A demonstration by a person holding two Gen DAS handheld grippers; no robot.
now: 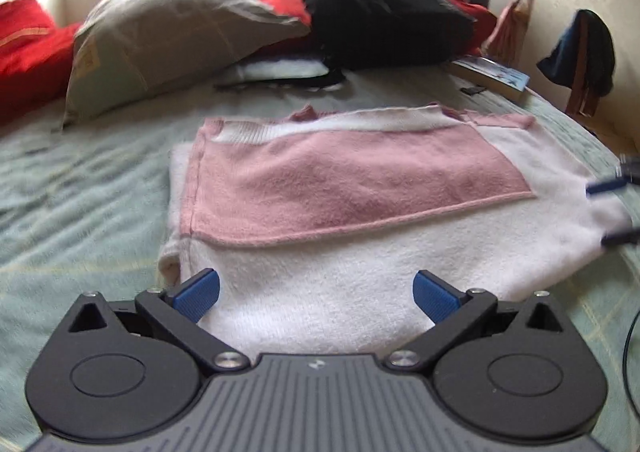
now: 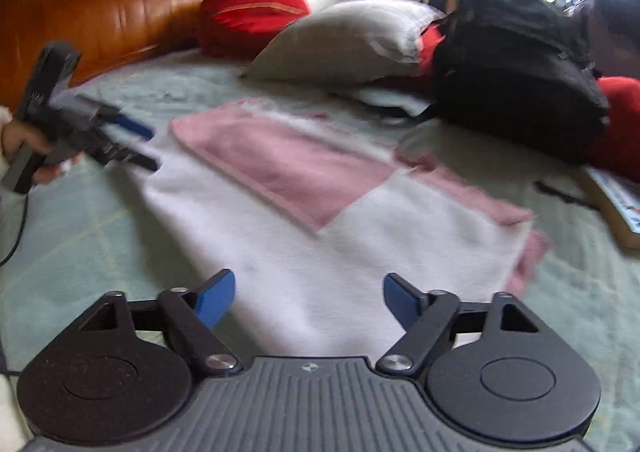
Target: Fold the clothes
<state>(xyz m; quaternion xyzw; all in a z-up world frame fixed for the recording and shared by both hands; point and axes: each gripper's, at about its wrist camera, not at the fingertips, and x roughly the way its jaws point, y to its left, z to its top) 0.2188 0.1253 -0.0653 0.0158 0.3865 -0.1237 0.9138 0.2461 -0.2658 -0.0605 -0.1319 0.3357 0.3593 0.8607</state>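
A white and pink sweater (image 1: pixel 360 252) lies folded flat on the pale green bedspread (image 1: pixel 80 212), with a pink panel (image 1: pixel 352 180) laid across its top. My left gripper (image 1: pixel 316 290) hovers open over the sweater's near white edge, nothing between its blue pads. The right gripper (image 1: pixel 610 212) enters at the sweater's right corner, its fingers straddling the white cloth there. In the right wrist view the right gripper (image 2: pixel 308 298) stands open above the white part of the sweater (image 2: pixel 320 244). A hand holds the left gripper (image 2: pixel 146 146) at the sweater's far left corner.
A grey pillow (image 1: pixel 172 40), red cushions (image 1: pixel 24 48) and a black backpack (image 1: pixel 380 12) crowd the far side of the bed. A book (image 1: pixel 492 74) lies by the right edge. A brown headboard (image 2: pixel 112 8) stands behind, and a black cable (image 2: pixel 16 228) trails on the left.
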